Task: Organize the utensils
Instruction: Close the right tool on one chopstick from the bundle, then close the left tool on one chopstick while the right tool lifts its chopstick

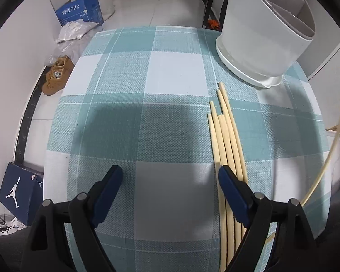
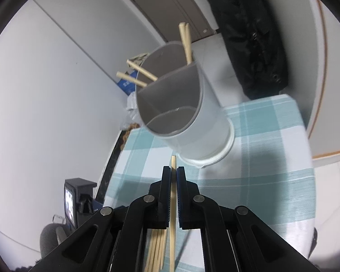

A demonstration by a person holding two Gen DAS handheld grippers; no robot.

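Checked cloth point(image 1: 170, 72) is uncluttered. Right tongs point(image 2: 173, 174) pinch 1 chopstick point(image 2: 173, 163), holder point(image 2: 181, 113) ahead; a loose pinch risks dropping it. Left tongs point(image 1: 170, 181) spread, pile point(image 1: 226, 140) beside right finger.

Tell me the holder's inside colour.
Grey inside, white outside: the holder shows it best in the right wrist view.

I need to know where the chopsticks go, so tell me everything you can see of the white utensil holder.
The utensil holder is a tall, round white tub, plastic by the look, with a grey inside split by dividers into compartments. It stands upright in a shallow white drip saucer on the checked tablecloth. Four chopsticks already lean in its far compartments; the near ones look empty. No gripper touches it.
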